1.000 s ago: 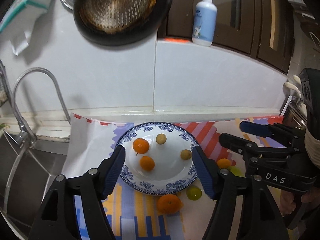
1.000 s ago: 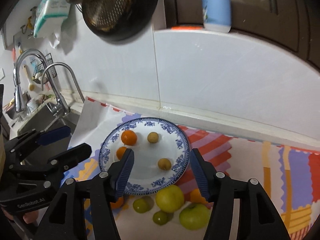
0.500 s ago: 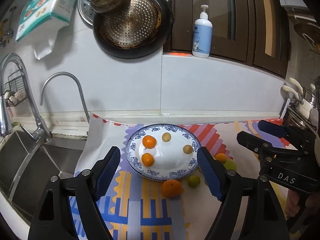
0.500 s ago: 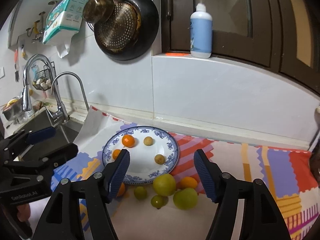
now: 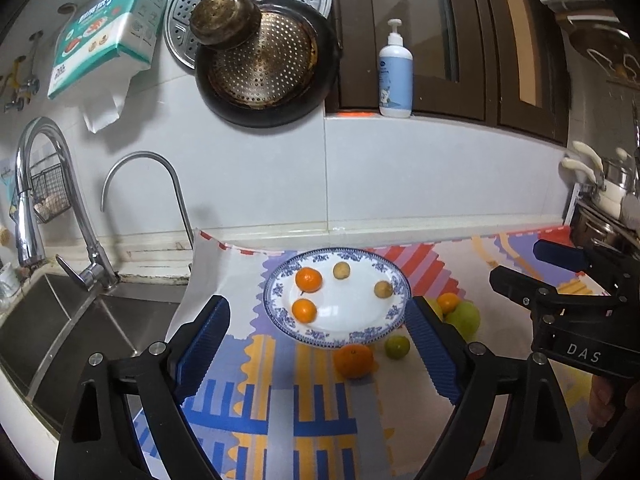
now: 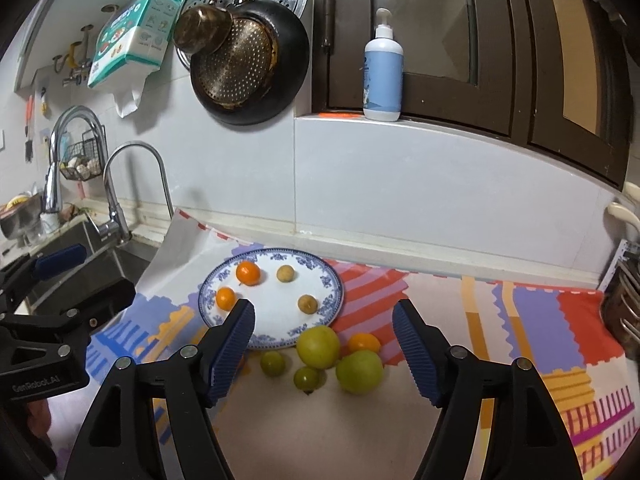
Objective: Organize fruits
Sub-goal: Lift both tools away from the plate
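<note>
A blue-and-white plate (image 5: 280, 292) (image 6: 332, 280) sits on the colourful mat and holds two oranges (image 5: 308, 280) (image 6: 247, 273) and two small brown fruits (image 5: 383, 289) (image 6: 307, 303). Loose fruit lies in front of it: an orange (image 5: 353, 361), a small green fruit (image 5: 397, 346), a yellow-green fruit (image 6: 318, 346), a green apple (image 6: 359, 365) and an orange (image 6: 363, 343). My left gripper (image 5: 318, 348) is open and empty, raised short of the plate. My right gripper (image 6: 323, 350) is open and empty above the loose fruit.
A steel sink (image 5: 60, 320) with curved taps (image 5: 140, 184) lies left of the mat. Pans (image 5: 264, 60) hang on the tiled wall. A pump bottle (image 5: 395, 72) stands on the ledge. A pot rack (image 6: 624, 312) is at the far right.
Both grippers have pulled back and up from the plate, so the plate and fruit look smaller and more of the wall shows. Both stay open. No fruit has moved.
</note>
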`<action>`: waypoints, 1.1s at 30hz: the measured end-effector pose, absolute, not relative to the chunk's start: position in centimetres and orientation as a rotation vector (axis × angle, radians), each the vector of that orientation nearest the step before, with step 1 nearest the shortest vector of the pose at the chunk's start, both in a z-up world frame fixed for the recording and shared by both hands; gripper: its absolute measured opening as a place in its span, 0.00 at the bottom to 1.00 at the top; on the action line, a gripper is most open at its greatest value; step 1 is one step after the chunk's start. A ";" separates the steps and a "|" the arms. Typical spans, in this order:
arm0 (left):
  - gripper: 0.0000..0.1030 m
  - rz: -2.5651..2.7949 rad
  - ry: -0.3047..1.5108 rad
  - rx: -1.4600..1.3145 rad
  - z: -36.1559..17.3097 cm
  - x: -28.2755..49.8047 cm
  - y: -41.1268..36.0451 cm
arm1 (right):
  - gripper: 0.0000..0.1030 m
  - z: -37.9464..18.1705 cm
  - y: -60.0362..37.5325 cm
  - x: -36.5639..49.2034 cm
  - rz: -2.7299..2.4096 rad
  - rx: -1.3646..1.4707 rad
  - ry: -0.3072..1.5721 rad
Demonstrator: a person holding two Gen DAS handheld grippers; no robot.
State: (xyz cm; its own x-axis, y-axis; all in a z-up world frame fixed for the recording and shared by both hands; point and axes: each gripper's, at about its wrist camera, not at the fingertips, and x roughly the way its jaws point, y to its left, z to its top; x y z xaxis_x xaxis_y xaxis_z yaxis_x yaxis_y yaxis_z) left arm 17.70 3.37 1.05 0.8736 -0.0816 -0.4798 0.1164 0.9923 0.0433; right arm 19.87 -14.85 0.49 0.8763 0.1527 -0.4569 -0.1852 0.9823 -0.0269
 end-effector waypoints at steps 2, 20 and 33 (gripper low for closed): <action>0.87 -0.110 0.506 0.073 0.6 17.6 3.3 | 0.70 -0.1 -14.8 19.7 0.182 -0.066 0.488; 0.86 -0.192 0.629 0.146 -5.0 19.2 2.8 | 0.70 -5.2 -13.0 20.5 0.219 -0.203 0.577; 0.74 -0.274 0.729 0.154 -8.1 22.6 1.8 | 0.58 -8.6 -12.4 23.4 0.275 -0.199 0.670</action>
State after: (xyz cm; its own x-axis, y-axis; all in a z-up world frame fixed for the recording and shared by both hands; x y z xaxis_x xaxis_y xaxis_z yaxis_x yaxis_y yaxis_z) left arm 22.56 1.81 -8.15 0.7125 -0.1926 -0.6747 0.2989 0.9533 0.0435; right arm 23.36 -12.40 -8.64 0.7499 0.1865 -0.6347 -0.3136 0.9450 -0.0928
